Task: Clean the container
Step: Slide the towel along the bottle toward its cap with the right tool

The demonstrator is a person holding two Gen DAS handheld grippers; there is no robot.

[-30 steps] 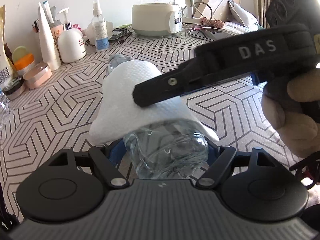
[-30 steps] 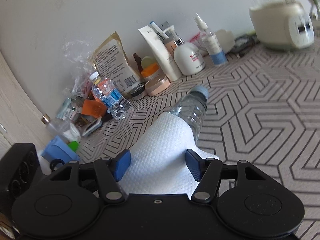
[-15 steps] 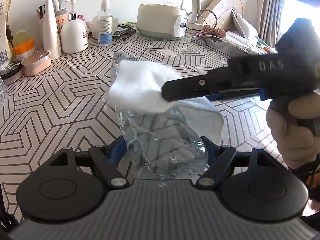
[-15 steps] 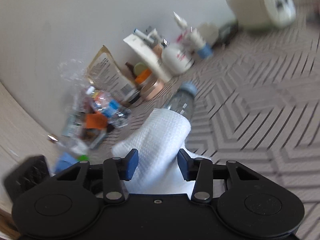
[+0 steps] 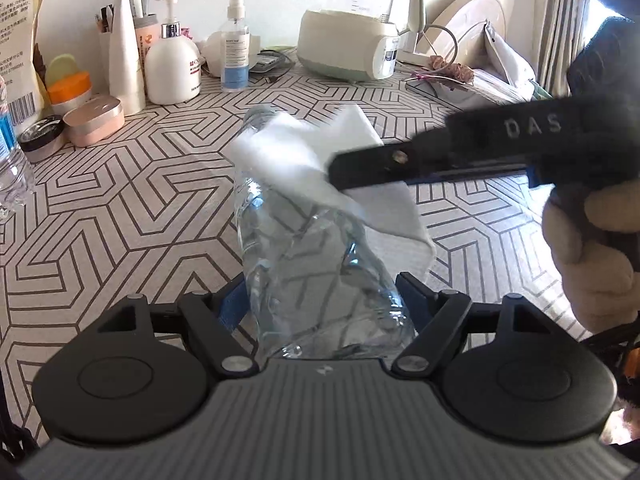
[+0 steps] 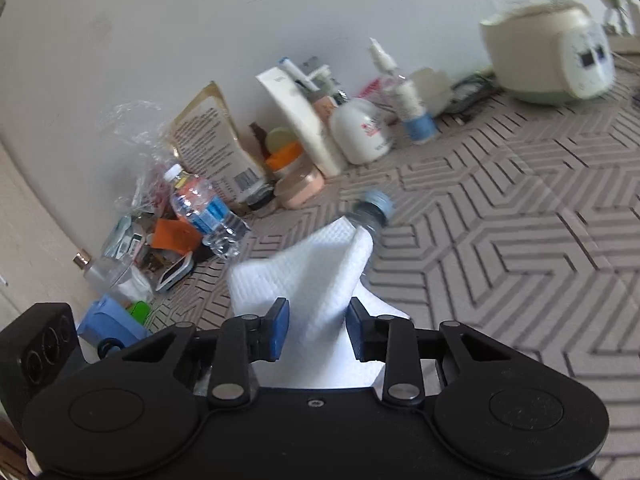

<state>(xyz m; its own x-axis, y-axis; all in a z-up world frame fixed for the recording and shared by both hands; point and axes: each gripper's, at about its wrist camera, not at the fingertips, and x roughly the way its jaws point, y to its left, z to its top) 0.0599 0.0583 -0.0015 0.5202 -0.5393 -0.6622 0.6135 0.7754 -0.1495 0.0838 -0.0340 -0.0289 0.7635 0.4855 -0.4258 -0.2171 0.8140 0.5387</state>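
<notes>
A clear plastic bottle (image 5: 304, 264) with a blue cap (image 6: 378, 202) is held above the patterned table, neck pointing away. My left gripper (image 5: 320, 296) is shut on the bottle's base end. A white paper towel (image 5: 296, 156) lies over the bottle's upper part near the neck. My right gripper (image 6: 316, 326) is shut on the paper towel (image 6: 316, 276) and presses it against the bottle; it enters the left wrist view from the right (image 5: 360, 168).
Toiletries stand along the wall: a white pump bottle (image 5: 172, 68), a spray bottle (image 5: 235, 44), a tube and jars. A cream kettle base (image 5: 348, 48) stands at the back. A second water bottle (image 6: 204, 208) and clutter sit at far left.
The right gripper has slid the towel along the bottle toward the neck and closed tighter on it. More of the bottle's body is uncovered. The left gripper has tipped the bottle more upright.
</notes>
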